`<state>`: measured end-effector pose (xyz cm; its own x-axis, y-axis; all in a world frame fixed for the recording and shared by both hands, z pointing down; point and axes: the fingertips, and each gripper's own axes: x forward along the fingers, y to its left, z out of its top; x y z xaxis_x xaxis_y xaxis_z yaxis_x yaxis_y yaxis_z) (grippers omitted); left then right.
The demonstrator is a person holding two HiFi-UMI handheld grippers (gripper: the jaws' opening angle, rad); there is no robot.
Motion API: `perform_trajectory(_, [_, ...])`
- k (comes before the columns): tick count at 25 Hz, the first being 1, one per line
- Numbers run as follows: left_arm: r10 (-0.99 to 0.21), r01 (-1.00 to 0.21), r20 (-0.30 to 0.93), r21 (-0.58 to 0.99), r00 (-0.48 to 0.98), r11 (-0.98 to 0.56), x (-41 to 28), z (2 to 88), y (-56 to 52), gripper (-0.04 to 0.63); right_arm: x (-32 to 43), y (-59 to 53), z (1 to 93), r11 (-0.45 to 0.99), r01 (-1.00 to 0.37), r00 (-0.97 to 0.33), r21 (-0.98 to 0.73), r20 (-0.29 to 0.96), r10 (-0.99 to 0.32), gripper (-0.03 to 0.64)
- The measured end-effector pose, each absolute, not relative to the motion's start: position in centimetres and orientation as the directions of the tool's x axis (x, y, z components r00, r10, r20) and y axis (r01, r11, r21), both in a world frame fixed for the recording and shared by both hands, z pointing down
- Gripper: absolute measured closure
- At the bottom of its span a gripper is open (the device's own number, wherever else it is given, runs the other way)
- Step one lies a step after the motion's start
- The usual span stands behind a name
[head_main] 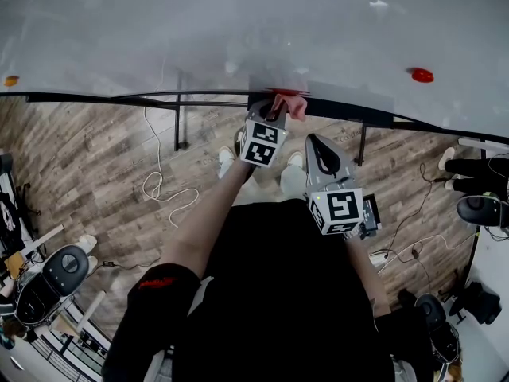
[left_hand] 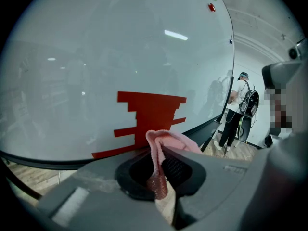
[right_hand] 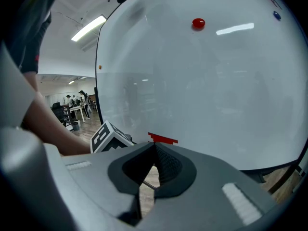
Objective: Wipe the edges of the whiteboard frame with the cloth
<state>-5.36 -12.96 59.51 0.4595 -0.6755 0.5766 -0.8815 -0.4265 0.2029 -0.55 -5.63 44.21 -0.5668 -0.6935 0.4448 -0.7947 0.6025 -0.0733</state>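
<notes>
1. At centre frame, left gripper (head_main: 273, 116) reaches forward, clenched on fuzzy pink cloth (head_main: 291, 104) at the dark frame (head_main: 119, 98) under the glossy whiteboard (head_main: 199, 22)
2. Lower right, right gripper (head_main: 320, 146) sits nearer the body, grey ribbed jaws pressed together, empty

The whiteboard (left_hand: 96, 57) is smooth and glossy, full of reflections. The cloth (left_hand: 166, 141) is soft, fuzzy pink fabric. The right gripper (right_hand: 154, 148) looks like matt grey plastic — its dark pads (right_hand: 167, 165) finely ribbed. The floor (head_main: 87, 173) shows wood-grain planks.
</notes>
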Motion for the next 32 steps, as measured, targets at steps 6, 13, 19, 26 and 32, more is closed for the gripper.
perform_trajectory(6, [-0.687, -0.887, 0.569, 0.207, 0.452, -0.413, -6.4, 59.5, -13.0, 0.572, -1.4, -5.6, 44.4, 0.609, -0.790, -0.572, -0.073, 0.446, -0.688, 0.615])
perform_trajectory(13, [-0.681, -0.880, 0.564, 0.218, 0.467, -0.422, -6.5, 59.6, -12.9, 0.572, -2.0, -5.6, 44.4, 0.607, -0.792, -0.567, -0.068, 0.450, -0.690, 0.615])
perform_trajectory(19, [-0.674, -0.884, 0.579, 0.216, 0.459, -0.415, -7.2, 59.2, -12.8, 0.572, -2.1, -5.5, 44.5, 0.597, -0.800, -0.555, -0.062, 0.455, -0.696, 0.615])
perform_trajectory(26, [-0.693, -0.899, 0.577, 0.211, 0.432, -0.384, -8.5, 59.3, -13.0, 0.572, -2.1, -5.5, 44.7, 0.588, -0.807, -0.544, -0.057, 0.460, -0.702, 0.615])
perform_trajectory(32, [-0.705, -0.902, 0.567, 0.207, 0.426, -0.378, -9.4, 58.8, -12.9, 0.572, -2.8, -5.5, 44.7, 0.596, -0.801, -0.549, -0.055, 0.464, -0.695, 0.615])
